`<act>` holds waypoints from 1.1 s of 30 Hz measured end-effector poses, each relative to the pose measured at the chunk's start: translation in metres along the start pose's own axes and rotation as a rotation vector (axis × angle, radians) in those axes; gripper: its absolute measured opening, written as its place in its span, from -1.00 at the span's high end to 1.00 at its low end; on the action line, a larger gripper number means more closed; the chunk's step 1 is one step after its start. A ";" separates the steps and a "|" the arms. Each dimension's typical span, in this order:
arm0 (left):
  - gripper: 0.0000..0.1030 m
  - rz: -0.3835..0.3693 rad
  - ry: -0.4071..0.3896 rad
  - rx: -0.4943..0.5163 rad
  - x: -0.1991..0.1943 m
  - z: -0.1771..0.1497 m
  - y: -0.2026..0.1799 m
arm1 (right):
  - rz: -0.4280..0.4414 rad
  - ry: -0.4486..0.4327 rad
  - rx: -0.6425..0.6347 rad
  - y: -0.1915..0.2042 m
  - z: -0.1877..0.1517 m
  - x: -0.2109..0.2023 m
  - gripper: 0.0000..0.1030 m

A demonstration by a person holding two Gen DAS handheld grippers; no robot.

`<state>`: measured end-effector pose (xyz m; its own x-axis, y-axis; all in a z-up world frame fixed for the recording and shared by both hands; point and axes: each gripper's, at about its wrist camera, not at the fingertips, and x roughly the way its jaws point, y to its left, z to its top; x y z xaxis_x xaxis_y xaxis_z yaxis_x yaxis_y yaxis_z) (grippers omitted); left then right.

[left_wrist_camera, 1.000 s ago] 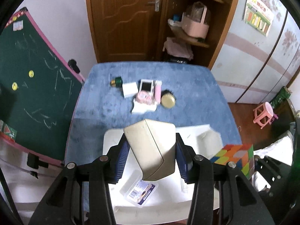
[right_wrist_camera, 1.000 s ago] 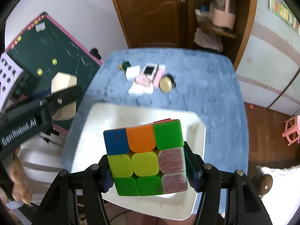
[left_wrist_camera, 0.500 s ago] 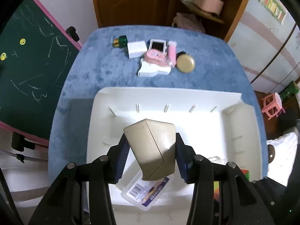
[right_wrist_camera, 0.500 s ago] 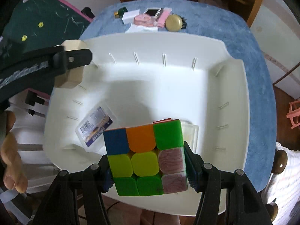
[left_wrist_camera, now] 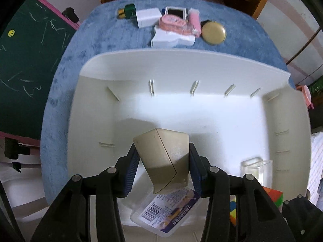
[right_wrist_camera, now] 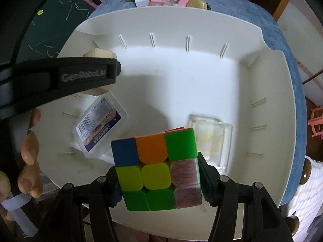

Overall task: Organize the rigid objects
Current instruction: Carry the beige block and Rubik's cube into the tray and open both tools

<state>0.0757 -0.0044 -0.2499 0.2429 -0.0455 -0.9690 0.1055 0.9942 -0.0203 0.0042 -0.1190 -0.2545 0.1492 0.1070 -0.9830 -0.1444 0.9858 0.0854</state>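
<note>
My left gripper (left_wrist_camera: 162,169) is shut on a beige wedge-shaped block (left_wrist_camera: 163,159) and hangs inside a big white bin (left_wrist_camera: 181,64), over its near left part. My right gripper (right_wrist_camera: 158,179) is shut on a colourful puzzle cube (right_wrist_camera: 155,167), low over the bin's (right_wrist_camera: 262,46) near middle. On the bin floor lie a clear labelled plastic box (left_wrist_camera: 167,209) (right_wrist_camera: 101,125) and a clear plastic case (left_wrist_camera: 255,168) (right_wrist_camera: 211,139). In the right wrist view the left gripper's arm (right_wrist_camera: 60,80) crosses at left with the beige block (right_wrist_camera: 101,53) showing behind it.
The bin sits on a blue-covered table (left_wrist_camera: 97,32). Beyond it lie several small items: a white box (left_wrist_camera: 146,17), a pink round case (left_wrist_camera: 171,22), a gold disc (left_wrist_camera: 214,33), a green-capped bottle (left_wrist_camera: 126,13). A green chalkboard (left_wrist_camera: 24,56) stands left. A person's hand (right_wrist_camera: 28,151) shows at left.
Both grippers have sunk toward the bin with their loads and tilted further down. The bin now fills both views, and the far table items have slid to the top edge.
</note>
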 end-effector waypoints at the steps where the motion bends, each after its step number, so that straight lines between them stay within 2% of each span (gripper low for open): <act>1: 0.03 0.004 0.010 0.001 0.004 -0.001 0.001 | -0.002 0.002 0.000 0.000 0.000 0.001 -0.20; 9: 0.03 0.013 0.047 0.003 0.021 0.000 0.003 | -0.020 0.031 0.000 0.006 0.001 0.013 -0.21; 18: 0.03 0.047 0.079 0.001 0.033 0.002 0.004 | -0.032 0.021 -0.007 0.012 0.004 0.012 -0.24; 20: 0.02 0.051 0.081 0.001 0.033 0.002 0.004 | -0.035 0.006 -0.009 0.014 0.010 0.004 -0.45; 21: 0.01 0.052 0.081 0.003 0.033 0.003 0.003 | -0.042 -0.008 -0.009 0.015 0.011 0.001 -0.46; 22: -0.02 0.051 0.082 0.008 0.032 0.003 0.003 | -0.046 -0.018 -0.011 0.015 0.012 -0.001 -0.47; 24: -0.19 0.055 0.079 0.012 0.031 0.005 0.001 | -0.046 -0.024 -0.012 0.015 0.015 -0.004 -0.47; 28: -0.25 0.062 0.066 0.011 0.024 0.008 0.001 | -0.041 -0.031 -0.005 0.013 0.014 -0.007 -0.47; 33: -0.42 0.062 0.060 0.014 0.019 0.010 -0.001 | -0.039 -0.049 -0.008 0.008 0.006 -0.014 -0.47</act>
<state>0.0898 -0.0075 -0.2658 0.1910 0.0220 -0.9813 0.1056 0.9935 0.0428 0.0065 -0.1122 -0.2394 0.2025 0.0745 -0.9764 -0.1457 0.9883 0.0452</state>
